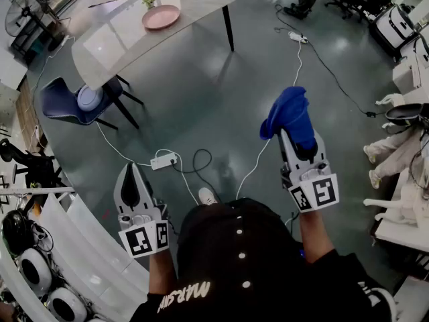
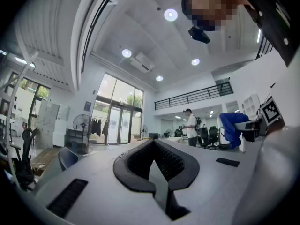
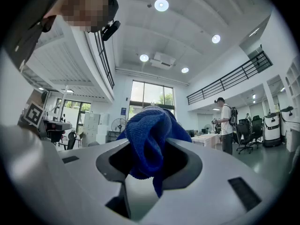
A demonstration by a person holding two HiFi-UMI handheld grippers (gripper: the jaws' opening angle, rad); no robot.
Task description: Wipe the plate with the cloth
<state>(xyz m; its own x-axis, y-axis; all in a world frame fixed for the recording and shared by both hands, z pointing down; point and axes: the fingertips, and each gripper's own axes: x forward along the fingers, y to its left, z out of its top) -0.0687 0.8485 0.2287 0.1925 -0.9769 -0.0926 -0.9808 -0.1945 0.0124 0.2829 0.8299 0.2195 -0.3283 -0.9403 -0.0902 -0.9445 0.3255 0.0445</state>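
A pink plate (image 1: 161, 17) rests on the pale table (image 1: 120, 42) far ahead at the upper left, well away from both grippers. My right gripper (image 1: 289, 123) is shut on a bunched blue cloth (image 1: 289, 115), which bulges out between its jaws (image 3: 149, 139). My left gripper (image 1: 131, 174) is shut with nothing in it; in the left gripper view its jaws (image 2: 154, 146) meet at the tips. Both grippers point level over the grey floor, in front of the person's body. The blue cloth (image 2: 233, 129) also shows at the right of the left gripper view.
A blue chair (image 1: 77, 102) holding a white dish (image 1: 89, 98) stands by the table's near corner. Cables and a power strip (image 1: 164, 160) lie on the floor ahead. White shelving (image 1: 74, 247) sits at lower left, office chairs and equipment at upper right. Another person (image 3: 226, 121) stands far off.
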